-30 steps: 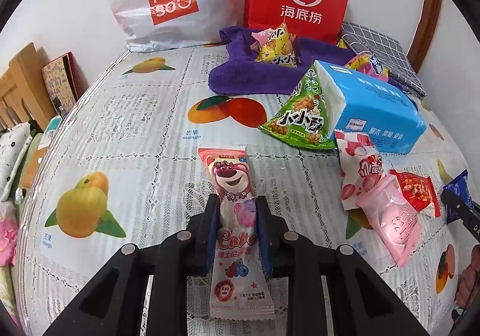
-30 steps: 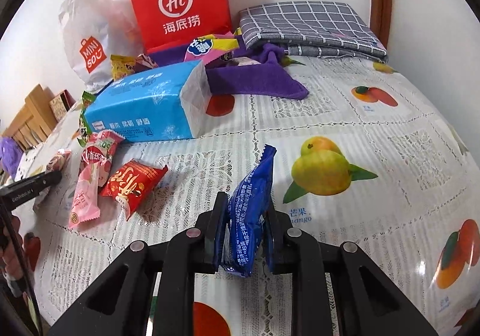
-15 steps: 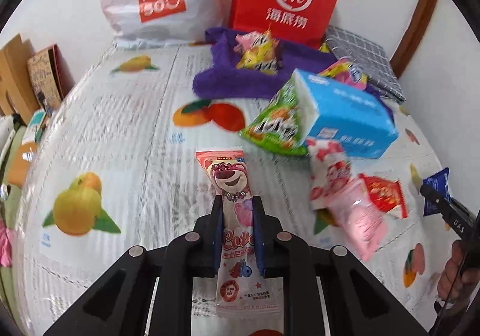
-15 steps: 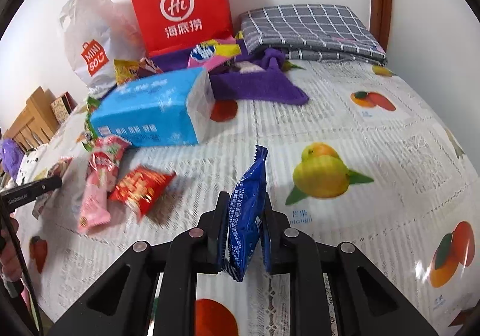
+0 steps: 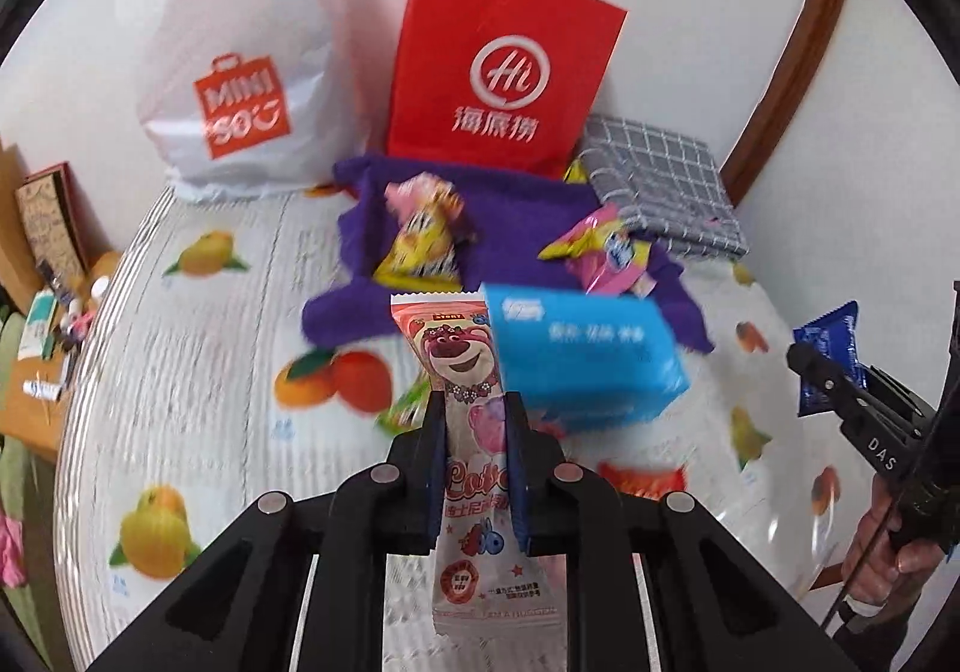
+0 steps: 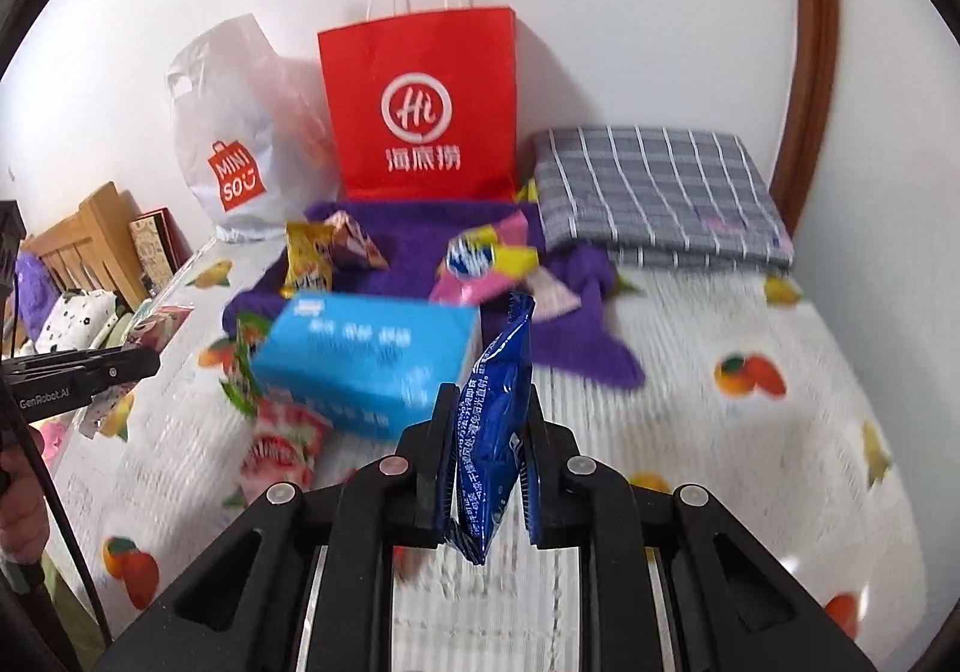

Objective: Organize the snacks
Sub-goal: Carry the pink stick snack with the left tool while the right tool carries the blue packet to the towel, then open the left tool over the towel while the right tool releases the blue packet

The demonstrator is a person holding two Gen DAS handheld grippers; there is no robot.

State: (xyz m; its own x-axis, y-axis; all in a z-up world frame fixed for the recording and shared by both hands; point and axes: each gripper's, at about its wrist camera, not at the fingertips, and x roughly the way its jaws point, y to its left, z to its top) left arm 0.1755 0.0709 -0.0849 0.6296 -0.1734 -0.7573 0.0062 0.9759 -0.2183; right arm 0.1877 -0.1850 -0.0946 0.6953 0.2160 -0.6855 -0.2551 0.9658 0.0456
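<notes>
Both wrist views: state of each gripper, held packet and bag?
Left gripper: shut on pink packet.
Pink packet: clamped, off the table.
Right gripper: shut on blue packet.
Blue packet: clamped edge-on, off the table.
Red bag: upright at the wall.
White bag: standing, slumped.
Tissue pack: lying flat.

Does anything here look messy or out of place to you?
Yes. The purple towel lies rumpled by the red paper bag, with snack packets strewn on it. A green packet is wedged against the blue tissue pack. Nothing looks torn or spilled.
</notes>
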